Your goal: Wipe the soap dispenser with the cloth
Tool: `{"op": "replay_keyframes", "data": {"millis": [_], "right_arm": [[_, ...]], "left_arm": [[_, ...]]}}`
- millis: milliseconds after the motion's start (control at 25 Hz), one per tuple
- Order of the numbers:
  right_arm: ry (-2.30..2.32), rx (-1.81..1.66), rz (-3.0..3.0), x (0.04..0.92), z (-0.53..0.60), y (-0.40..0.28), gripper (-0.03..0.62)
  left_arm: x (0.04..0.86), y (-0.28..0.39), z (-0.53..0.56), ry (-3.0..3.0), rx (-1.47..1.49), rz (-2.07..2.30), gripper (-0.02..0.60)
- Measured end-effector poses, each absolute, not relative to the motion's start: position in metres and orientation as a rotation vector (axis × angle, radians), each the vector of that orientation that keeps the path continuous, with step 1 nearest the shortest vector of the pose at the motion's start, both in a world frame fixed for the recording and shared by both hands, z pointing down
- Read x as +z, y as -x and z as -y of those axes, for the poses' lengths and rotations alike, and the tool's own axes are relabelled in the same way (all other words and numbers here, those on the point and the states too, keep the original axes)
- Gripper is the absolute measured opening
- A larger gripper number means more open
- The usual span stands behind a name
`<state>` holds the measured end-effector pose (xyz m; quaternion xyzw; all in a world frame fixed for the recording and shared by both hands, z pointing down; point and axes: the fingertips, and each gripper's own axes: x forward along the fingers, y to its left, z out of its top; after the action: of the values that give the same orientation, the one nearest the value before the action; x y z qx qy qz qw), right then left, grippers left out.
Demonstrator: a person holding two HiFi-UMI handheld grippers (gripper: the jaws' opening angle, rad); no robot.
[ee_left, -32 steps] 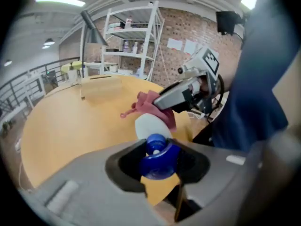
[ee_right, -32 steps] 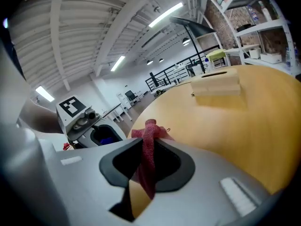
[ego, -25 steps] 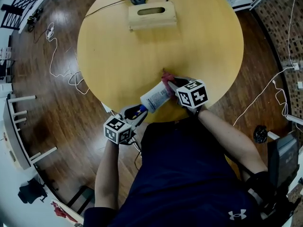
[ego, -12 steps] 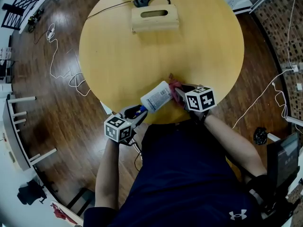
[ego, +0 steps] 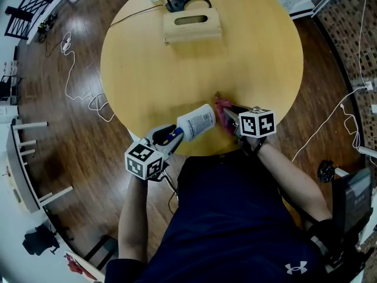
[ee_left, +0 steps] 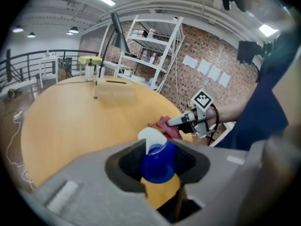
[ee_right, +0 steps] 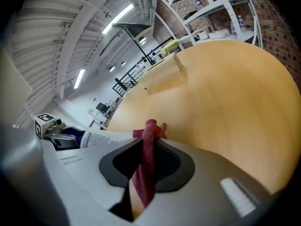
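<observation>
Two grippers (ego: 171, 137) work at the near edge of a round wooden table (ego: 153, 69), one in each of the person's hands.

- Far left: white cable (ego: 69, 69) loose on the dark wood floor.
- Left gripper: jaws closed onto the blue pump neck of the soap dispenser (ego: 196, 121). In the left gripper view the blue collar fills the gap between the pads, with the white nozzle poking out above it.
- Soap dispenser: white bottle with a printed label, lying tilted. Its pump end is low and toward the person, its base up and to the right. It is carried over the table's near rim, not standing on it.
- Far side of the table, about centre: pale wooden box (ego: 192, 23) with a slot in its top, well apart from the work.
- Cloth (ego: 222, 106): red, bunched, at the bottle's base end and apparently touching it.
- Right gripper (ego: 230, 113): jaws clamped on the cloth. In the right gripper view a red fold is pinched upright between the pads, with its tip sticking out ahead of them.
</observation>
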<state>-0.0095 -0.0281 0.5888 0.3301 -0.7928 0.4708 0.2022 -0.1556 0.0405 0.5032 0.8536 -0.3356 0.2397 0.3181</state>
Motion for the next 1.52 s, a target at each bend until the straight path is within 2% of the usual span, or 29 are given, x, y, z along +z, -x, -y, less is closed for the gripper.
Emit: {"op": "replay_keyframes", "data": {"millis": [280,520,800,1080,1320,1520], "right_arm": [[-0.938,1.387,2.302,0.57,0.033,0.005,0.071],[-0.913,1.64,2.612,0.492,0.048,-0.014,0.071],[-0.803,1.675,2.825,0.419,0.085,-0.001,0.071],[-0.602,2.017,2.772,0.426,0.061,0.01,0.071],[-0.525,2.012,2.758,0.415,0.034,0.014,0.071],[-0.516,2.048,2.833,0.399,0.056,0.008,0.071]], "left_arm": [[0.427,0.144,0.002,-2.356,0.49,0.922,0.14],[0.383,0.148,0.015,-2.381,0.405,0.861,0.14],[0.329,0.139,-0.005,-2.41,0.075,0.704,0.138],[0.325,0.159,0.004,-2.329,-0.107,0.834,0.138],[0.331,0.183,0.004,-2.291,-0.143,0.863,0.137],[0.323,0.171,-0.003,-2.316,-0.177,0.771,0.137]]}}
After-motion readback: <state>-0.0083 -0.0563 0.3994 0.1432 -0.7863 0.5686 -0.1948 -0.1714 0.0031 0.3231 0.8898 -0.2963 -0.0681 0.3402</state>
